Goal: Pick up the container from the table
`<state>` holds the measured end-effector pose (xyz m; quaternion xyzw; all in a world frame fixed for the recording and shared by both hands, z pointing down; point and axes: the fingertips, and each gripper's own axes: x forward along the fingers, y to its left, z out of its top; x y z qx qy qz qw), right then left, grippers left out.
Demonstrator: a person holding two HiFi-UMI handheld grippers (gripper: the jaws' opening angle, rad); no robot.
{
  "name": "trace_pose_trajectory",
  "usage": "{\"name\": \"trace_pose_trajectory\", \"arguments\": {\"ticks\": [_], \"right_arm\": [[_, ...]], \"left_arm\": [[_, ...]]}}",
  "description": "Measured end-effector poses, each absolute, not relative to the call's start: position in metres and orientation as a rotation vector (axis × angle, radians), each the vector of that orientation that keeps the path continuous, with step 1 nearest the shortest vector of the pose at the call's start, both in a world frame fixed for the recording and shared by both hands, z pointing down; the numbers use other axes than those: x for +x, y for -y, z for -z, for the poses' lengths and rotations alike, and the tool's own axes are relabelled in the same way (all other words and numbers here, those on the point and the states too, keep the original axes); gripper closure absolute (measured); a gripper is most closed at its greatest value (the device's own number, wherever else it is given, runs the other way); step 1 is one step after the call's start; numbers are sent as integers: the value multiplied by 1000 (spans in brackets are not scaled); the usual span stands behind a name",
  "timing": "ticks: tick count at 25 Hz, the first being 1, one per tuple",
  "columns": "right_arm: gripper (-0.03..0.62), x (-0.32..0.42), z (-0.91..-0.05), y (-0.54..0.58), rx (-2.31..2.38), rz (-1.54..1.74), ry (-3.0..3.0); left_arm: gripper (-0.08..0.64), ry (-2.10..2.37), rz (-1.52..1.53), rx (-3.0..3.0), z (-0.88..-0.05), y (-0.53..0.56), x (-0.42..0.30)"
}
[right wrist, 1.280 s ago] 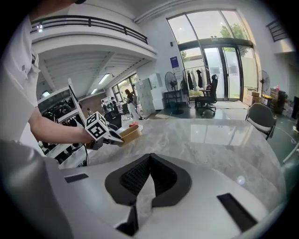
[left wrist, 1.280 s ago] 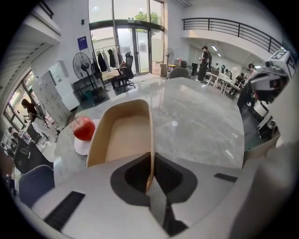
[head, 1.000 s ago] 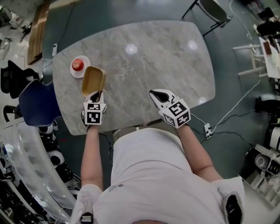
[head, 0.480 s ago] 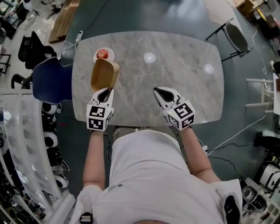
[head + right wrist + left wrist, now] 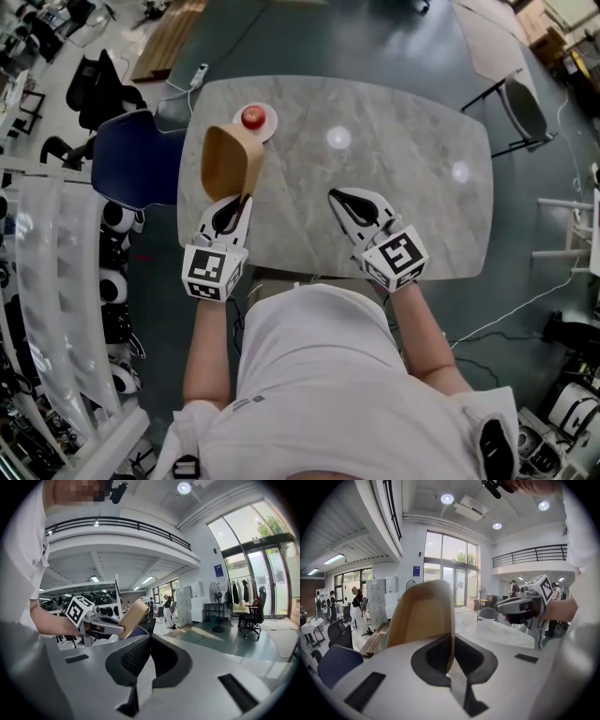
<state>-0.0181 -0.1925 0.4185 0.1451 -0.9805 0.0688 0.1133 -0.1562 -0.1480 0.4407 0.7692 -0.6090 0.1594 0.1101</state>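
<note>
Container (image 5: pixel 228 159): wall pinched in left gripper (image 5: pixel 231 210) fingers, held clear of table (image 5: pixel 412 197). Right gripper (image 5: pixel 354 206): fingers together, empty, idle.

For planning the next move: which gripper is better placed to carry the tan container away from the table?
Left. The left gripper is shut on the rim of the container, which is tilted above the table. The right gripper is shut on nothing and is apart from it.
</note>
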Motion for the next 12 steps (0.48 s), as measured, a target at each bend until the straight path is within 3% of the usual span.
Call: {"name": "trace_pose_trajectory", "arguments": {"ticks": [12], "right_arm": [[583, -53, -390, 167, 439, -46, 2953]], "left_arm": [[548, 1828, -346, 2363, -414, 116, -182]]}}
